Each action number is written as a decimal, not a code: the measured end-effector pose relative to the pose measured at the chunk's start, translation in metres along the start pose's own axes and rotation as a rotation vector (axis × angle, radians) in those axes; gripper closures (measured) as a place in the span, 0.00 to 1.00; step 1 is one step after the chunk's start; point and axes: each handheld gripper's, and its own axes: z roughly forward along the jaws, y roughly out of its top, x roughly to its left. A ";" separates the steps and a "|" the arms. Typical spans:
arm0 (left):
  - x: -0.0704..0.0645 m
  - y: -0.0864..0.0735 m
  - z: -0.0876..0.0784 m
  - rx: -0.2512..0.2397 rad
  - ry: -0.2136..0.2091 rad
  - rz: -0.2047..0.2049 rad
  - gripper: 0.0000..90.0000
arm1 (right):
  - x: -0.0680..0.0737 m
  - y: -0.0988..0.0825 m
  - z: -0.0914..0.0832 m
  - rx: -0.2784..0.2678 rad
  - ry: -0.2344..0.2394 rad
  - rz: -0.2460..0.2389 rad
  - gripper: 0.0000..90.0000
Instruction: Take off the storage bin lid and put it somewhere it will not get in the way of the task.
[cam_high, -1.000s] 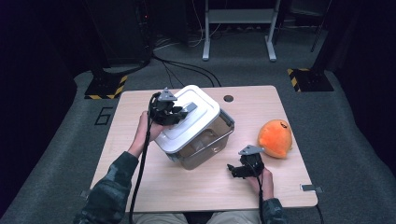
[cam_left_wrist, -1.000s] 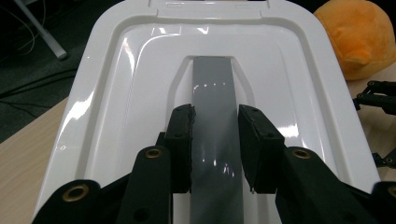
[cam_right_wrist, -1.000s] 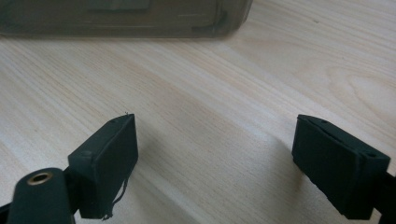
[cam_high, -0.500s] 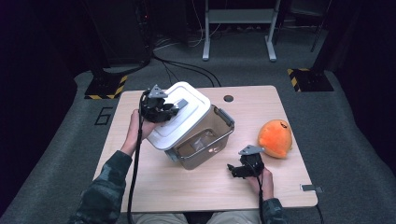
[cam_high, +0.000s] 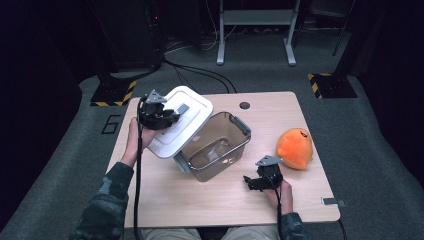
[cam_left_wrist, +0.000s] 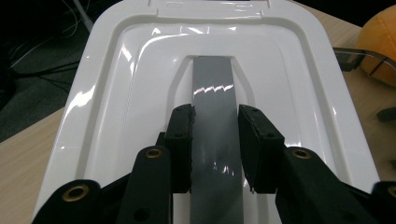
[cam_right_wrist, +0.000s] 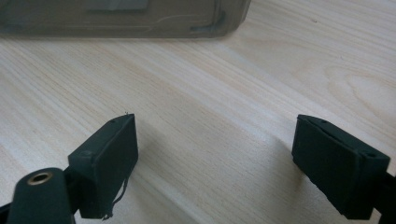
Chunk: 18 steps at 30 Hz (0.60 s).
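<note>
Since a second ago you have carried the white lid (cam_high: 179, 122) off the clear container (cam_high: 216, 146) toward your left, so most of the tub's mouth now lies uncovered; your right hand has kept its place. Your left hand-held gripper (cam_high: 162, 118) is clamped on the grey handle strip (cam_left_wrist: 214, 140) that runs down the middle of the lid, one black pad pressed against each side of it in the left gripper view. You hold the lid tilted, its lower right edge overlapping the container's left rim, the rest of it out over the left part of the table (cam_high: 280, 115). The container stands near the middle of the table, at an angle to its edges. Your right hand-held gripper (cam_high: 253, 182) sits low over the wood just in front of the container, its jaws spread wide with nothing between them. An orange plush toy (cam_high: 295, 148) lies to the right of the container, apart from it.
</note>
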 end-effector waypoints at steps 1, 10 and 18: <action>0.002 -0.001 -0.001 0.001 0.004 -0.004 0.74 | 0.000 0.000 0.000 0.000 0.000 0.000 0.15; 0.020 -0.014 -0.008 -0.002 0.051 -0.048 0.74 | 0.000 0.000 0.000 -0.001 -0.001 0.001 0.15; 0.031 -0.023 -0.010 0.010 0.080 -0.076 0.74 | 0.000 0.000 0.000 0.000 -0.001 0.000 0.15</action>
